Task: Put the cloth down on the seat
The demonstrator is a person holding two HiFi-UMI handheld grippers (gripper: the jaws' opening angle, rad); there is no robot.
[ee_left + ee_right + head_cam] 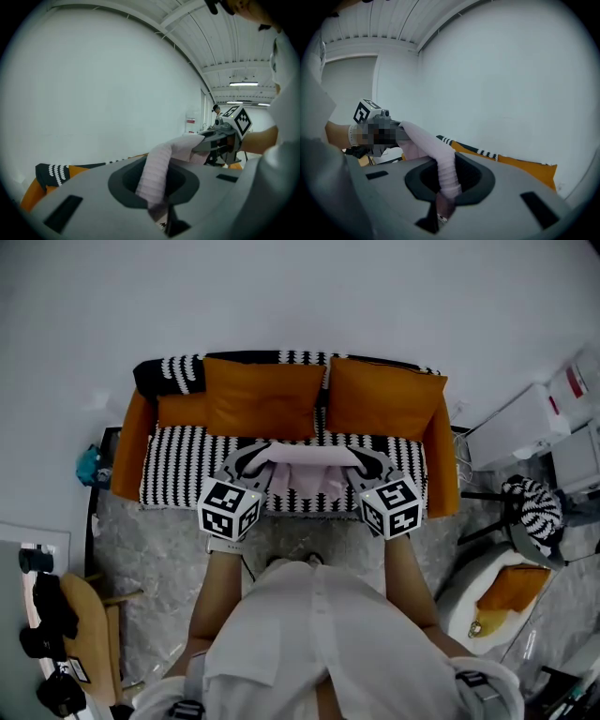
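Pink cloth sits dead centre in the head view, pulled out flat between the two grippers over the front of the striped seat of an orange sofa. Can't tell if its lower edge touches the seat or not. The left gripper has the cloth's left end and the right gripper has the right end. Two orange cushions lean on the sofa back, upper middle of the frame.

Left gripper view: the jaws are nearly together, pinching a bunched strip of cloth at lower centre. From there the cloth runs up and right to the other gripper at mid right, with a plain white wall behind.

Right gripper view: same deal. The jaws are narrow and clamped on the cloth at lower centre, and the cloth climbs up and left to the other gripper at mid left.
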